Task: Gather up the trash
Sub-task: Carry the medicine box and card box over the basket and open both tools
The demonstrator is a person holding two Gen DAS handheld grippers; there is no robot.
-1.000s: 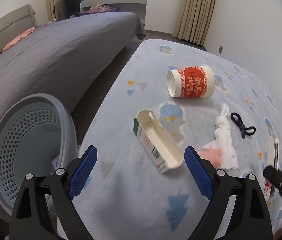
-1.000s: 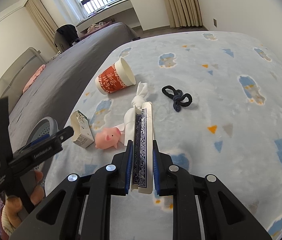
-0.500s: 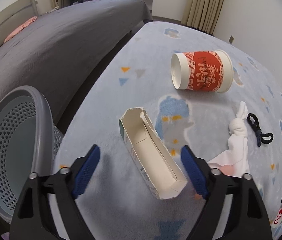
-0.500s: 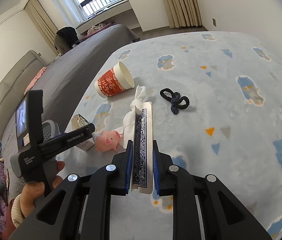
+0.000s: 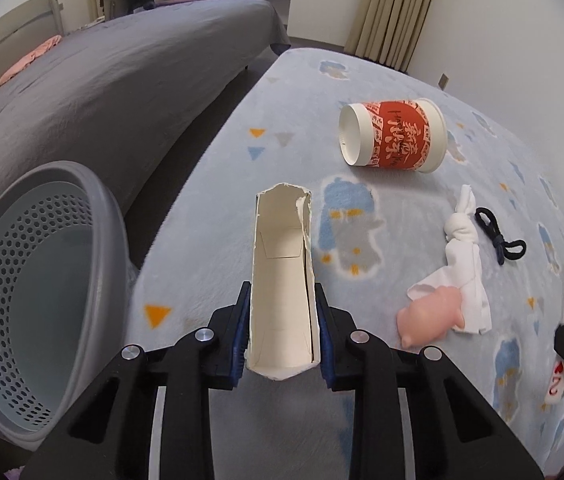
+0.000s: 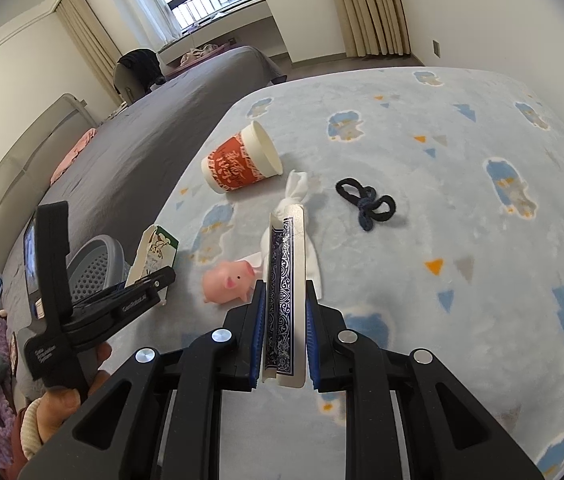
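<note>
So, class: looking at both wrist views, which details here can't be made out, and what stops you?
- Basket: bottom cut off by the left wrist view's lower edge.
- Torn carton: printed outer faces turned away in the left wrist view.
- Playing card box: label edge-on between the right gripper's pads.
- Paper cup: print too small in the right wrist view.

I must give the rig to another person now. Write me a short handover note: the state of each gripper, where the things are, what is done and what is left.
Left gripper: its jaws have just closed on the torn carton, which lies on the blue blanket.
Right gripper: shut on the playing-card box.
Bin: grey basket beside the bed, to the left; nothing visible inside.
Lying on the blanket: red paper cup on its side, knotted tissue, pink pig toy, black hair tie.
Done: two grasps. Left: drop the carton, probably then cup and tissue.
</note>
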